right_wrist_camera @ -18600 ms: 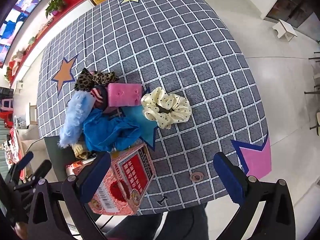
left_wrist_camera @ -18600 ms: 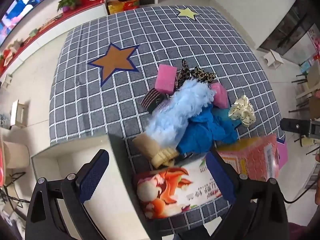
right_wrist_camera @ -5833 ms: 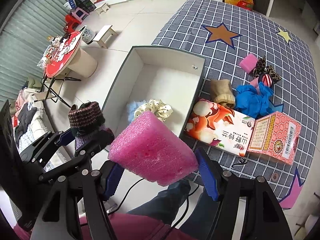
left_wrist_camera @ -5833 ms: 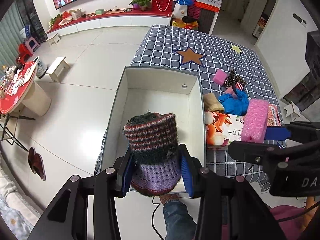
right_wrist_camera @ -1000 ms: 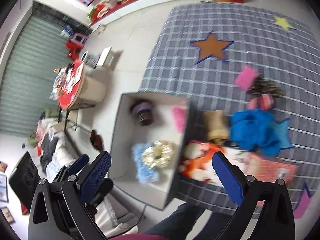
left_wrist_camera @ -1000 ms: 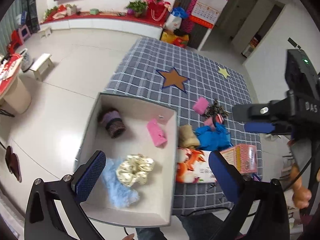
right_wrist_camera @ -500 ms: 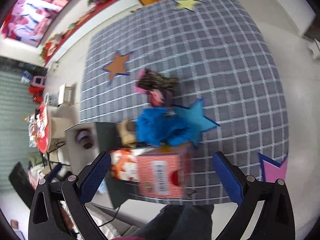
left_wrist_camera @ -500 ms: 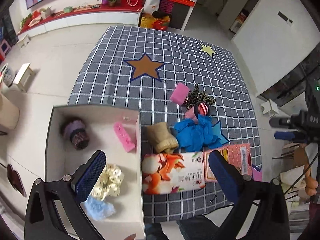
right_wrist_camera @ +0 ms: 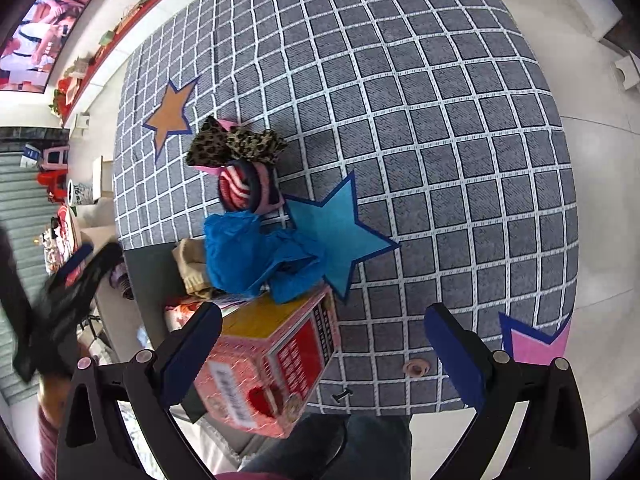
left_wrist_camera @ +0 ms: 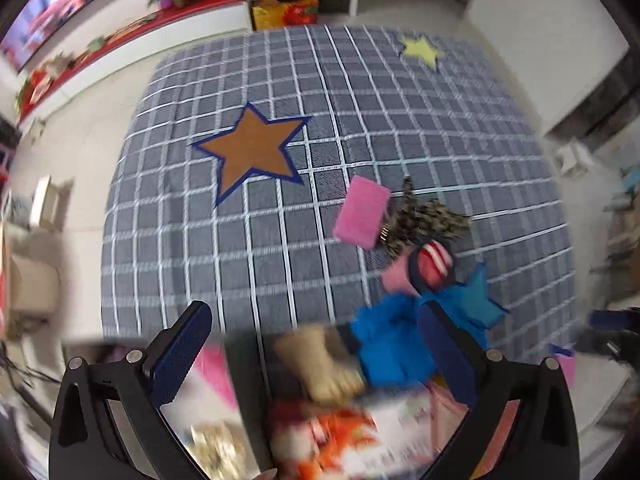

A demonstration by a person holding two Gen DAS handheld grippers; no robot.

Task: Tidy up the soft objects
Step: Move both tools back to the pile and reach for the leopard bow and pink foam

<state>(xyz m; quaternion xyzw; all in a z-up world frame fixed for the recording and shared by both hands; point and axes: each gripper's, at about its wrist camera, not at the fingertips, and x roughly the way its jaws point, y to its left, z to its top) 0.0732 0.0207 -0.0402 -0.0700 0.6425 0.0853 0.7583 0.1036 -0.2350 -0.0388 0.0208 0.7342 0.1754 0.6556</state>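
Your left gripper (left_wrist_camera: 316, 350) and right gripper (right_wrist_camera: 322, 344) both gape empty; blue cloth (right_wrist_camera: 256, 256) lies ahead of both, pink box (right_wrist_camera: 272, 364) under right.

Your left wrist view is smeared with motion blur, worst near the bottom where the boxes (left_wrist_camera: 340, 432) and blue cloth (left_wrist_camera: 394, 344) turn to mush; the far rug (left_wrist_camera: 280, 120) is only a bit soft. Your right wrist view is sharp apart from the blurred left gripper (right_wrist_camera: 60, 292) at its left edge. Lighting's bright and even, shadows soft. Fisheye bends the grid lines and darkens the corners.
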